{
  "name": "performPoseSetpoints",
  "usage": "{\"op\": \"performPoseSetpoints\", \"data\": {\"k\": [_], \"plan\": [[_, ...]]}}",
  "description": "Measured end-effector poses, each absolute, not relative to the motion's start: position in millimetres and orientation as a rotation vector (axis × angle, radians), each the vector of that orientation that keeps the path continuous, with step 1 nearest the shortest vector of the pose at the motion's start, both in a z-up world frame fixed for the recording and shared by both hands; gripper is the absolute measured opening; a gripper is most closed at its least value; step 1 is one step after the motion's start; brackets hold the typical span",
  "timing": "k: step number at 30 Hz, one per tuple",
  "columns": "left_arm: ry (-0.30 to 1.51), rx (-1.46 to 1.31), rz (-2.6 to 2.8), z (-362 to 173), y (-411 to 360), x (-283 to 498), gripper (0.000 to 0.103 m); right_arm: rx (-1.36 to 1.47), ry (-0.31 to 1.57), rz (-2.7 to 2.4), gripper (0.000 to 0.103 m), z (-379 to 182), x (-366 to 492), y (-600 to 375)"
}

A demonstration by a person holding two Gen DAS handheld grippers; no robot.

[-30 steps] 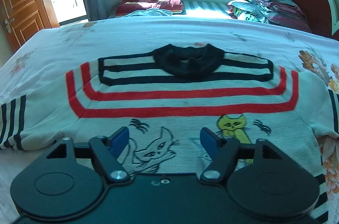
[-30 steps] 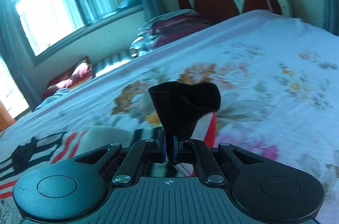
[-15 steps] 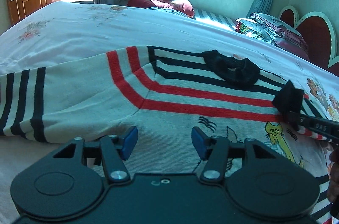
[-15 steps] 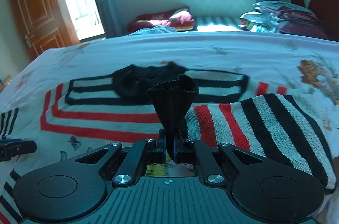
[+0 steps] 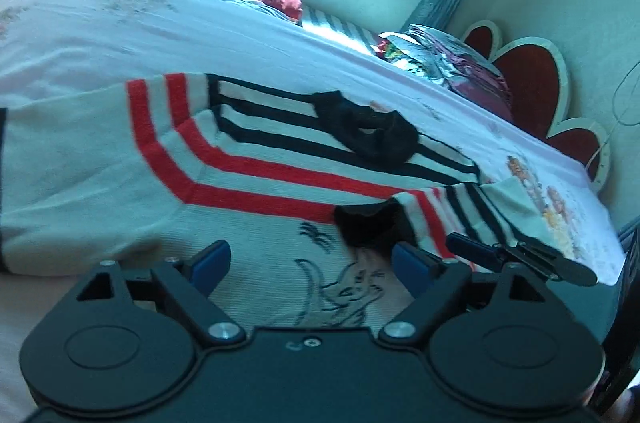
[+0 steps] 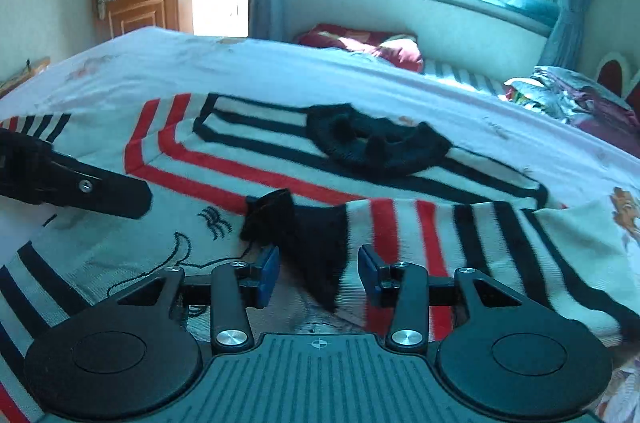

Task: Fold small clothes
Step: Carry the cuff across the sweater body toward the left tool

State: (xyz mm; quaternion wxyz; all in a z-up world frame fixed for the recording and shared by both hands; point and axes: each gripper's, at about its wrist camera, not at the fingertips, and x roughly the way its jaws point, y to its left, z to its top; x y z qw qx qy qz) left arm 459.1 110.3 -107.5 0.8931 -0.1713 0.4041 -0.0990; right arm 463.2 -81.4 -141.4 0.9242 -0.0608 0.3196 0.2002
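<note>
Sweater [image 6: 240, 159] spread flat on the bed [image 6: 280, 71], filling mid-frame. Its striped sleeve [image 6: 440, 235] lies folded across the chest, black cuff [image 6: 304, 235] at centre. Right tool [image 6: 318, 273] open, cuff between its fingers, ungripped. Left tool [image 5: 310, 263] open, empty, lower centre.

Black claws [image 6: 318, 273], blue pads [image 6: 269, 271], silver screws.

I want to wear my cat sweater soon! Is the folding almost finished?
Not yet. One sleeve already lies folded across the sweater, and the right gripper is open, no longer holding its black cuff. The left gripper is open and empty. The other sleeve lies spread out.
</note>
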Motion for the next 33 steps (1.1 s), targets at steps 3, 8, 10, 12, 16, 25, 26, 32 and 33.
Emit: {"op": "performPoseSetpoints", "data": {"k": [3,8,10,12,16,25,26,32,33], "plan": [[0.878,-0.446,-0.310,-119,88,475,0.077,-0.074,0.635,0.353,0.043,-129,451,-119],[0.962,-0.456,-0.287,-150,53,501,0.060,0.017,0.644,0.286,0.043,-122,429,-185],[0.950,-0.449,-0.271,-154,46,510,0.053,0.021,0.665,0.251,0.043,-126,422,-206],[0.949,-0.413,-0.259,-154,40,519,0.031,0.042,0.696,0.194,0.043,-133,420,-225],[0.933,-0.314,-0.266,-149,32,525,0.010,0.157,0.735,0.087,0.043,-144,427,-262],[0.834,-0.224,-0.151,-123,89,510,0.009,0.229,0.774,0.019,0.034,-160,450,-282],[0.857,-0.228,-0.152,-128,91,512,0.009,0.217,0.767,0.023,0.034,-161,448,-280],[0.870,-0.155,-0.142,-142,77,507,0.009,0.212,0.774,0.041,0.017,-162,446,-278],[0.868,-0.156,-0.143,-144,78,505,0.010,0.200,0.785,0.050,0.017,-160,447,-277]]}}
